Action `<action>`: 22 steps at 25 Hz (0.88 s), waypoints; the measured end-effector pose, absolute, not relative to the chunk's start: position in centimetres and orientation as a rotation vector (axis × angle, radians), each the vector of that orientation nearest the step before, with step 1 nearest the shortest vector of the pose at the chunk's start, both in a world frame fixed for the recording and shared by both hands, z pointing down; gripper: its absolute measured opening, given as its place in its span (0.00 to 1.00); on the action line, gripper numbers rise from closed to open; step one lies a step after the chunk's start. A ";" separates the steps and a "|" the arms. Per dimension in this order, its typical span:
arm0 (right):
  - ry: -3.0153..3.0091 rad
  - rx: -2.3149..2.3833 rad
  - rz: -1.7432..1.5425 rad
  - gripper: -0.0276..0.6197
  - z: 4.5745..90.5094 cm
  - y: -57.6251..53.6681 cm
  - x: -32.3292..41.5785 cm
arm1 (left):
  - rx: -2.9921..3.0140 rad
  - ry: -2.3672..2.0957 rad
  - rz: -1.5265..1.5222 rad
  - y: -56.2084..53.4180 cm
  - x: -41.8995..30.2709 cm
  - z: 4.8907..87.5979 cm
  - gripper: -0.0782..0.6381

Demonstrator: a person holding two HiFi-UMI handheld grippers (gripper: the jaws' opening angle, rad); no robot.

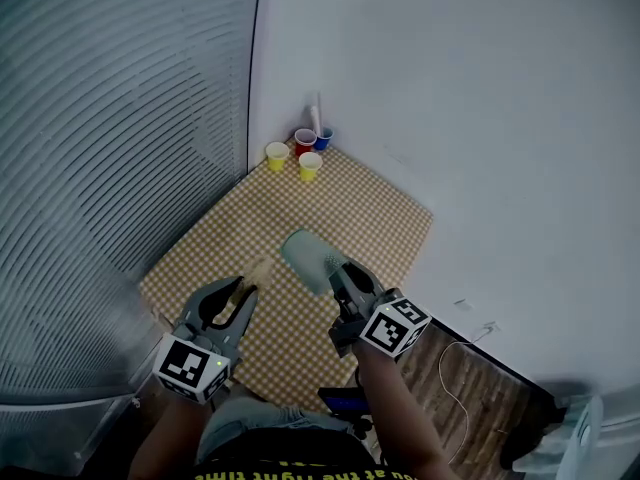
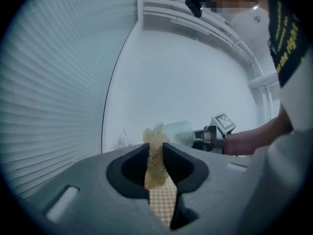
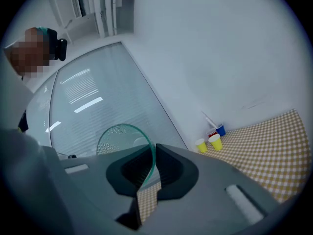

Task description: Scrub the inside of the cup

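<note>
My left gripper (image 2: 155, 150) has its jaws drawn close together on a tan, fibrous scrub pad (image 2: 155, 133). The pad is pinched between them, with its tuft sticking out past the tips. My right gripper (image 3: 152, 150) is almost closed, clamped on the thin rim of the pale green glass cup (image 3: 115, 136), one jaw inside the wall and one outside. The cup lies on its side in the air above the middle of the checked cloth (image 1: 385, 208). The pad is just beside it, and I cannot tell whether they touch. At the cloth's far corner stand two yellow cups (image 1: 277, 154), a red cup (image 1: 305, 140) and a blue cup (image 1: 323, 137), where the blinds (image 1: 100, 118) meet the white wall (image 1: 450, 88).
</note>
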State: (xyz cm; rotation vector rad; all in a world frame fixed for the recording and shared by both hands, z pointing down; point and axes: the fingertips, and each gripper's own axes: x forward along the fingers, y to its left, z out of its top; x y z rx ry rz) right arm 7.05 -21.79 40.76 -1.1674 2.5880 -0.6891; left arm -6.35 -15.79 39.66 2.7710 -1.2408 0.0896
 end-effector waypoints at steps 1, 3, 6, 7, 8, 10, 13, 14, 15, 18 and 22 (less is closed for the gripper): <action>2.575 -1.160 -0.685 0.08 40.2 -21.6 7.2 | 2.781 -1.244 0.072 -15.6 -6.4 39.1 0.23; 2.559 -1.156 -0.678 0.08 39.2 -21.1 7.4 | 2.798 -1.253 0.044 -15.3 -6.6 38.1 0.23; 2.553 -1.137 -0.654 0.08 38.1 -20.7 7.4 | 2.826 -1.252 0.004 -15.2 -6.5 36.6 0.23; 2.545 -1.131 -0.656 0.08 37.8 -20.7 7.3 | 2.841 -1.239 -0.013 -15.1 -6.3 36.0 0.23; 2.534 -1.124 -0.662 0.08 37.5 -20.6 7.1 | 2.858 -1.224 -0.030 -15.0 -5.9 35.4 0.23; 2.518 -1.102 -0.673 0.08 36.9 -20.5 6.8 | 2.887 -1.193 -0.059 -14.7 -5.2 34.4 0.23; 2.502 -1.070 -0.684 0.08 36.2 -20.3 6.5 | 2.926 -1.140 -0.103 -14.3 -3.8 33.0 0.23; 2.497 -1.063 -0.686 0.08 36.1 -20.3 6.4 | 2.941 -1.115 -0.129 -14.0 -3.3 32.4 0.23; 2.494 -1.059 -0.687 0.08 36.0 -20.3 6.4 | 2.959 -1.088 -0.157 -13.6 -2.8 31.8 0.23; 2.490 -1.047 -0.692 0.08 35.8 -20.2 6.0 | 3.023 -1.030 -0.192 -12.2 -1.3 30.4 0.23; 2.490 -1.015 -0.701 0.08 35.8 -20.3 5.0 | 3.042 -1.010 -0.162 -11.3 -0.6 30.3 0.23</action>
